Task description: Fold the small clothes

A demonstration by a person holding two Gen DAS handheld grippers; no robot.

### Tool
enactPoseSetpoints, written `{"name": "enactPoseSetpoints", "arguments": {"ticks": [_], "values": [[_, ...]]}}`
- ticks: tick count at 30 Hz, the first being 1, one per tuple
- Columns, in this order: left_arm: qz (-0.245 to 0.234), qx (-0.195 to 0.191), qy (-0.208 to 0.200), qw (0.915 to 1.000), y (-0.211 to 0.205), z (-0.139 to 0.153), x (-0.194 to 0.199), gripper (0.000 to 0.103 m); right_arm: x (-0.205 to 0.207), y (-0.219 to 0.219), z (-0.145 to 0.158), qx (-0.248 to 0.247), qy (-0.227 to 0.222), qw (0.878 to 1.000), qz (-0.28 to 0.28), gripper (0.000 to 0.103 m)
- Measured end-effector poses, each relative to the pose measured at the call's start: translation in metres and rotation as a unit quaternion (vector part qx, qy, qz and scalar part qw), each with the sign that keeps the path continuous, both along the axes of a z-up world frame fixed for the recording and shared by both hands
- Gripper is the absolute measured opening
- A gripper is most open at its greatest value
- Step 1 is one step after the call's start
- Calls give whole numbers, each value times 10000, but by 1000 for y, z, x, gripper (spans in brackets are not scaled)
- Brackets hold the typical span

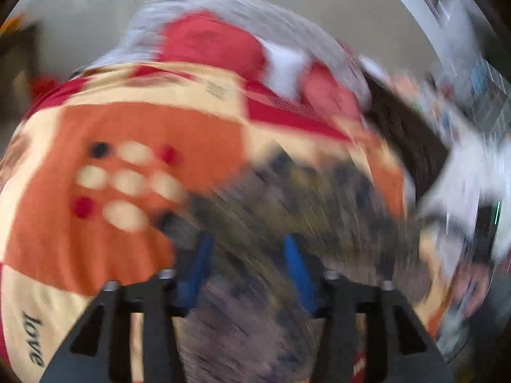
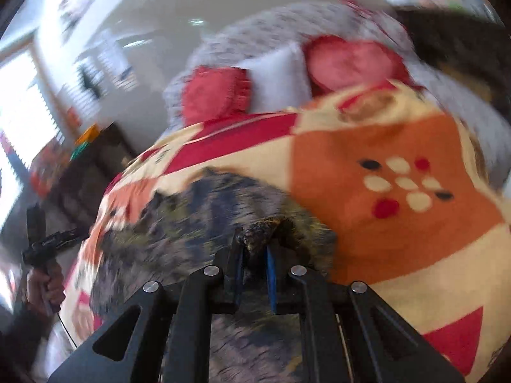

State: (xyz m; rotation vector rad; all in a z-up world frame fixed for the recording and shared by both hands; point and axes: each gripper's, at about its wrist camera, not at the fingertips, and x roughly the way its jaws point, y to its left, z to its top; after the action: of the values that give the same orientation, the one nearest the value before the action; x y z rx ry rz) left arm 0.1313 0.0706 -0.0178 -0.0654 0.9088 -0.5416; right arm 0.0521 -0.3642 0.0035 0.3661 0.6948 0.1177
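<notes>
A small dark patterned garment (image 1: 287,198) in grey, olive and blue lies on an orange, cream and red bedspread (image 1: 127,121). In the left wrist view it is heavily blurred and spreads in front of my left gripper (image 1: 249,255), whose blue-padded fingers stand apart with nothing clamped between them. In the right wrist view the same garment (image 2: 198,210) lies ahead and to the left. My right gripper (image 2: 255,255) is shut on a bunched fold of the garment (image 2: 265,226). The left gripper, held in a hand, shows at the far left of the right wrist view (image 2: 41,239).
Red heart cushions (image 2: 348,60) and a white pillow (image 2: 278,73) lie at the bed's head on a grey fuzzy cover (image 2: 287,22). A dark cabinet (image 2: 92,166) stands left of the bed. A bright window (image 2: 22,108) is further left.
</notes>
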Motion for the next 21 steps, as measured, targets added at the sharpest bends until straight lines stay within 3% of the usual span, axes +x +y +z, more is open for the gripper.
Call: {"name": "enactPoseSetpoints", "arguments": {"ticks": [2, 3, 6, 8, 10, 14, 15, 16, 17, 18, 20, 21], "values": [[-269, 394, 57, 9988, -29, -22, -15, 32, 1, 14, 1, -592, -50, 9982, -94, 0], [-267, 497, 66, 9984, -34, -28, -17, 32, 5, 11, -1, -652, -34, 9977, -208, 0], [-129, 711, 176, 9972, -45, -48, -6, 33, 23, -28, -13, -130, 163, 9966, -796, 0], [33, 701, 302, 9971, -44, -55, 5, 32, 39, -65, -39, 1229, 600, 9872, -817, 0], [133, 609, 376, 9973, -40, -60, 12, 33, 41, -93, -64, 2400, 913, 9617, -963, 0], [235, 417, 473, 9977, -35, -63, 19, 32, 11, -126, -76, 3677, 435, 9177, -1442, 0], [233, 429, 437, 9979, -36, -63, 21, 33, 4, -125, -69, 3552, 306, 9231, -1444, 0], [250, 440, 406, 9979, -38, -62, 25, 33, 0, -120, -59, 3250, 222, 9362, -1321, 0], [273, 427, 386, 9980, -39, -61, 27, 33, 2, -100, -44, 2588, 227, 9614, -909, 0], [307, 404, 372, 9980, -40, -59, 29, 33, 5, -84, -37, 2122, 335, 9749, -586, 0], [465, 338, 337, 9978, -43, -53, 41, 33, 17, -43, -33, 1048, 751, 9917, 35, 0], [526, 314, 300, 9977, -44, -50, 46, 33, 26, -18, -38, 341, 1112, 9928, 271, 0]]}}
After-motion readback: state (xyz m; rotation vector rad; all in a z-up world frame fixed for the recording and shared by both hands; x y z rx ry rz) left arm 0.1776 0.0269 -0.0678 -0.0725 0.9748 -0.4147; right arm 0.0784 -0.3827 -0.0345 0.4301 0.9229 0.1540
